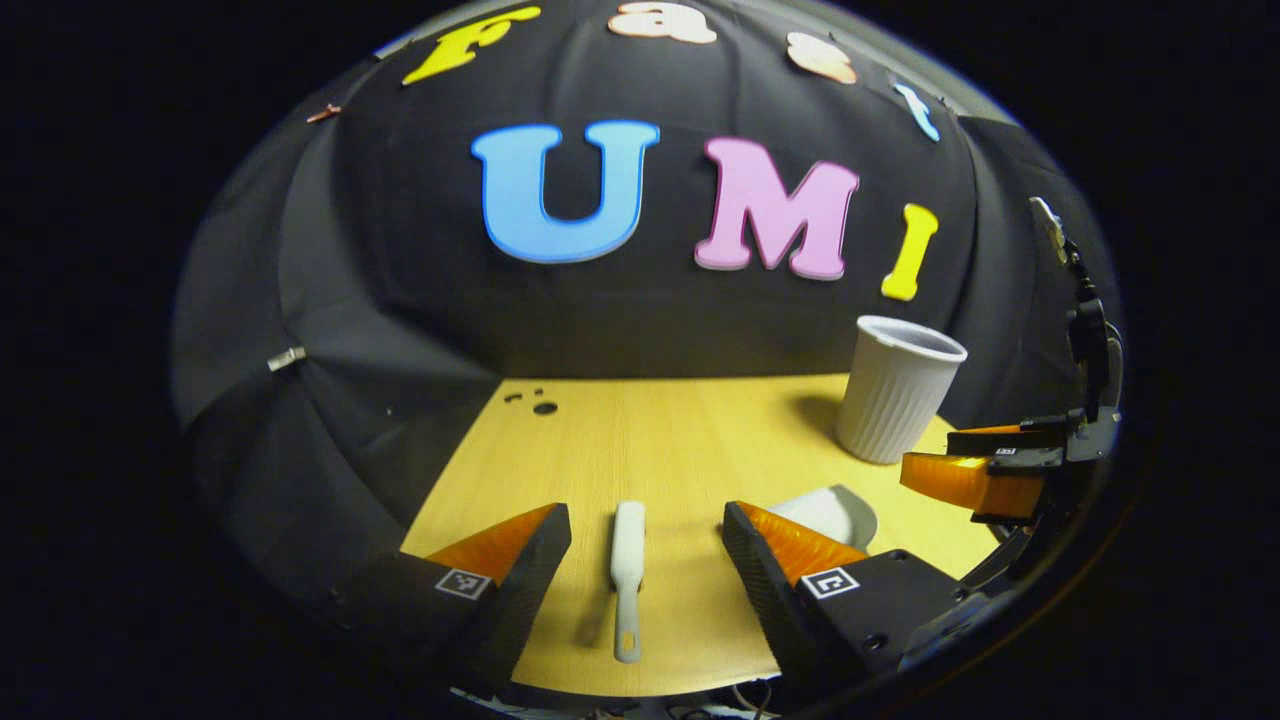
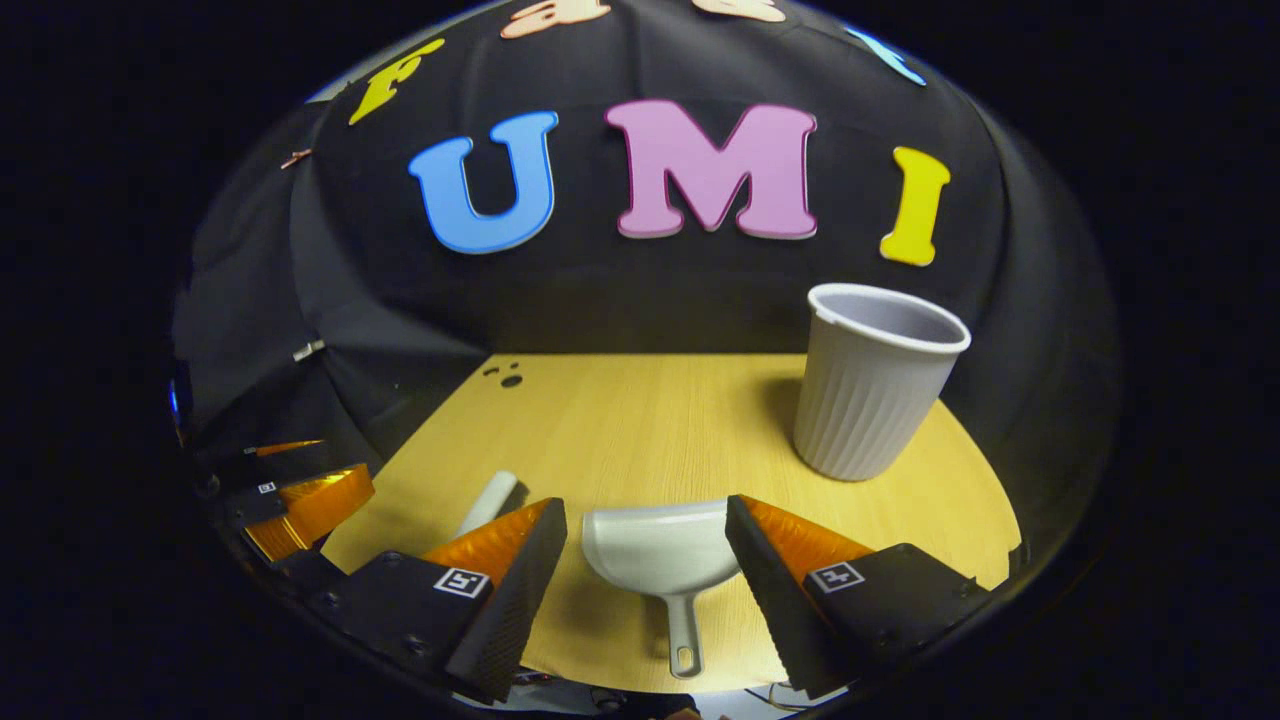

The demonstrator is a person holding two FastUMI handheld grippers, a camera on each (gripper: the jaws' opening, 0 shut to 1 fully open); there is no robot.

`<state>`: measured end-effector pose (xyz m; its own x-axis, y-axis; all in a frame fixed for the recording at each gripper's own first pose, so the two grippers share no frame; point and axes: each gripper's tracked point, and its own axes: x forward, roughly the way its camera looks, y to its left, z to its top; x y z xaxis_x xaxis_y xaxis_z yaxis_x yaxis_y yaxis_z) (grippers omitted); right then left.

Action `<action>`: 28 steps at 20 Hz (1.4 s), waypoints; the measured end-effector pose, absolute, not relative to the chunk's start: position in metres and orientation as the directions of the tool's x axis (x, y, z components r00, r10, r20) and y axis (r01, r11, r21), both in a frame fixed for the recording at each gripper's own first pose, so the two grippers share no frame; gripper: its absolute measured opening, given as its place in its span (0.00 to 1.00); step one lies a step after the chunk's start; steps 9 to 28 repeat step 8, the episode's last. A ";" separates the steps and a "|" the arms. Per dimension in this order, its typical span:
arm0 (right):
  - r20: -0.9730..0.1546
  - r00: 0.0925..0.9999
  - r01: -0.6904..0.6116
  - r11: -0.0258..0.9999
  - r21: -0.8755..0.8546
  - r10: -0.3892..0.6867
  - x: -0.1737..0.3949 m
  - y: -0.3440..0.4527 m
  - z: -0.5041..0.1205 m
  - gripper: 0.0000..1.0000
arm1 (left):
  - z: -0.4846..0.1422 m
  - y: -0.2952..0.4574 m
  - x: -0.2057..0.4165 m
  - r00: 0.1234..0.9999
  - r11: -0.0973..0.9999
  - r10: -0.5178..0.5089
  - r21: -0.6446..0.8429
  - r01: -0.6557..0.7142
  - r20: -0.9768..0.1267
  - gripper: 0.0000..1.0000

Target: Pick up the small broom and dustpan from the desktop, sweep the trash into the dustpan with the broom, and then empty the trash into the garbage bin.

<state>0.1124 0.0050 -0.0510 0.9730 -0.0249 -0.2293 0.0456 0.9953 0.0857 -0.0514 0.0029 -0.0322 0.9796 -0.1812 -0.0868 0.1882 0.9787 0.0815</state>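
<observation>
Broom and dustpan both lie flat on the light wooden desktop point(image 2: 640, 420), near its front edge. Your small white plastic broom point(image 1: 627, 570) lies with its handle end toward that edge and its length running back toward the far edge. Just to its right sits the white plastic scoop-shaped dustpan point(image 2: 662, 550), handle toward the front edge and mouth facing the far edge. The white ribbed plastic garbage bin point(image 2: 872, 385) stands upright toward the far right corner, well apart from both tools.

Your left gripper point(image 1: 645, 545) hangs above the broom with its jaws spread wide, one finger on each side of the handle; it has hold of nothing. Your right gripper point(image 2: 645, 545) is likewise wide open astride the dustpan, gripping nothing.

A few small dark specks point(image 1: 540, 402) lie near the far left corner; I cannot tell whether they are trash or marks in the surface. No trash is visible inside the dustpan.

Judgement: the scene fits either tools about to be lifted for sweeping, or tools just set back down after emptying. Should a pickup follow, each gripper must descend and centre on its narrow handle before closing.
</observation>
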 end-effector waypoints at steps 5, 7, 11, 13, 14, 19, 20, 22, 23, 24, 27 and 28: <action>-0.053 0.998 0.042 0.997 0.068 -0.039 0.081 0.012 -0.029 0.99 | -0.010 0.007 -0.103 0.988 0.986 -0.143 0.092 0.138 0.053 0.96; -0.065 0.998 0.030 0.997 0.067 -0.025 0.079 0.012 -0.035 0.99 | -0.019 0.001 -0.108 0.988 0.987 -0.140 0.088 0.134 0.066 0.96; -0.090 0.996 0.025 0.998 0.062 -0.020 0.078 0.011 -0.042 0.99 | -0.026 -0.005 -0.119 0.987 0.986 -0.150 0.079 0.145 0.061 0.96; -0.090 0.996 0.025 0.998 0.062 -0.020 0.078 0.011 -0.042 0.99 | -0.026 -0.005 -0.119 0.987 0.986 -0.150 0.079 0.145 0.061 0.96; -0.090 0.996 0.025 0.998 0.062 -0.020 0.078 0.011 -0.042 0.99 | -0.026 -0.005 -0.119 0.987 0.986 -0.150 0.079 0.145 0.061 0.96; -0.090 0.996 0.025 0.998 0.062 -0.020 0.078 0.011 -0.042 0.99 | -0.026 -0.005 -0.119 0.987 0.986 -0.150 0.079 0.145 0.061 0.96; -0.090 0.996 0.025 0.998 0.062 -0.020 0.078 0.011 -0.042 0.99 | -0.026 -0.005 -0.119 0.987 0.986 -0.150 0.079 0.145 0.061 0.96; -0.090 0.996 0.025 0.998 0.062 -0.020 0.078 0.011 -0.042 0.99 | -0.026 -0.005 -0.119 0.987 0.986 -0.150 0.079 0.145 0.061 0.96; -0.090 0.996 0.025 0.998 0.062 -0.020 0.078 0.011 -0.042 0.99 | -0.026 -0.005 -0.119 0.987 0.986 -0.150 0.079 0.145 0.061 0.96; -0.090 0.996 0.025 0.998 0.062 -0.020 0.078 0.011 -0.042 0.99 | -0.026 -0.005 -0.119 0.987 0.986 -0.150 0.079 0.145 0.061 0.96; -0.090 0.996 0.025 0.998 0.062 -0.020 0.078 0.011 -0.042 0.99 | -0.026 -0.005 -0.119 0.987 0.986 -0.150 0.079 0.145 0.061 0.96; -0.090 0.996 0.025 0.998 0.062 -0.020 0.078 0.011 -0.042 0.99 | -0.026 -0.005 -0.119 0.987 0.986 -0.150 0.079 0.145 0.061 0.96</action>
